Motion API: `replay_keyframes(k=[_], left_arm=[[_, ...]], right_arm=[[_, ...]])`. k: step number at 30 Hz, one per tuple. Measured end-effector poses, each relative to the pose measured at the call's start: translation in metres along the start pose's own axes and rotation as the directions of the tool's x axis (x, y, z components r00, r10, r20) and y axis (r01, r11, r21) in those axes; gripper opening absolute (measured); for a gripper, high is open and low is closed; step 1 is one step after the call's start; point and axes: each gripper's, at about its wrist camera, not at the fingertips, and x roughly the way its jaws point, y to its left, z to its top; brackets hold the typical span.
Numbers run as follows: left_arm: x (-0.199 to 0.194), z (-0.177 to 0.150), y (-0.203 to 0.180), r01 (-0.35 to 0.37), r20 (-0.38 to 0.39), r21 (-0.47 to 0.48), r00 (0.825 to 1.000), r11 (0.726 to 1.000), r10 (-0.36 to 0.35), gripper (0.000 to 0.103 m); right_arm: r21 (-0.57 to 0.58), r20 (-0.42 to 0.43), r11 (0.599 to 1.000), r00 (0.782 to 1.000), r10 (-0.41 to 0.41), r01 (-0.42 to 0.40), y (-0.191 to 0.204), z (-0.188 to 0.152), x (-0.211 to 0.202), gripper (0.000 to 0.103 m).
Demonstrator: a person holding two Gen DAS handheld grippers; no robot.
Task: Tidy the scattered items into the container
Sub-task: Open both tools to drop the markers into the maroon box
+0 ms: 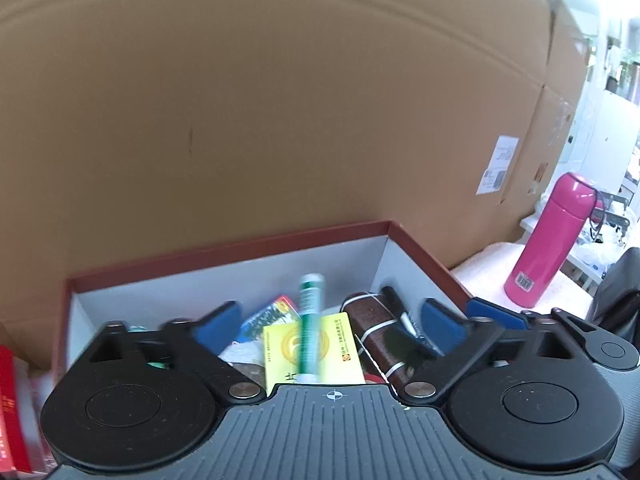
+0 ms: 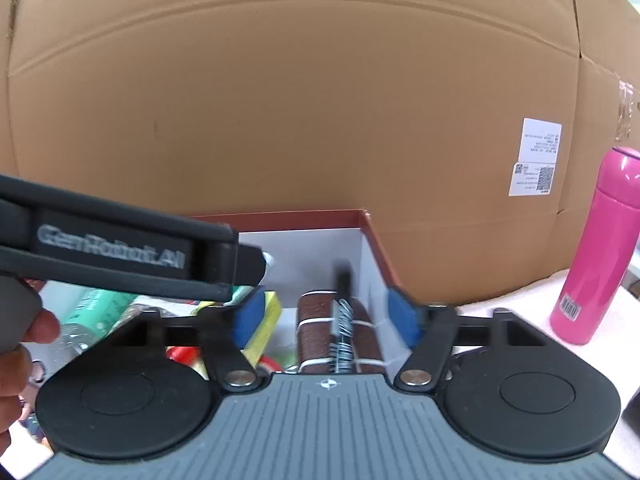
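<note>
A red box with white inner walls (image 1: 280,256) sits against a big cardboard carton and holds several items. In the left wrist view my left gripper (image 1: 332,320) is open above it, and a blurred green-and-white tube (image 1: 310,320) hangs between the fingers over a yellow box (image 1: 336,352). A brown case with white bands (image 1: 376,332) and a black pen (image 1: 400,304) lie to the right. In the right wrist view my right gripper (image 2: 328,312) is open over the brown case (image 2: 316,328), with a blurred black marker (image 2: 343,316) between the fingers. The box wall (image 2: 320,248) lies beyond.
A pink flask (image 1: 548,240) stands right of the box on a pale cloth; it also shows in the right wrist view (image 2: 596,248). The cardboard carton (image 1: 280,100) rises just behind. The left gripper body (image 2: 120,252) crosses the right view. A red packet (image 1: 12,400) lies at left.
</note>
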Motion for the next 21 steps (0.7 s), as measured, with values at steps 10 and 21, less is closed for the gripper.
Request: replay_keyframes(k=[10, 21], left_arm=[[-0.016, -0.011, 0.009, -0.065, -0.025, -0.025, 0.998, 0.998, 0.064, 0.103], [-0.061, -0.023, 0.018, -0.094, 0.013, -0.003, 0.995, 0.996, 0.094, 0.103]], right_arm=[[-0.036, 0.037, 0.999, 0.999, 0.006, -0.004, 0.015, -0.01, -0.018, 0.101], [-0.071, 0.043, 0.997, 0.999, 0.009, -0.006, 0.016, -0.002, -0.022, 0.103]])
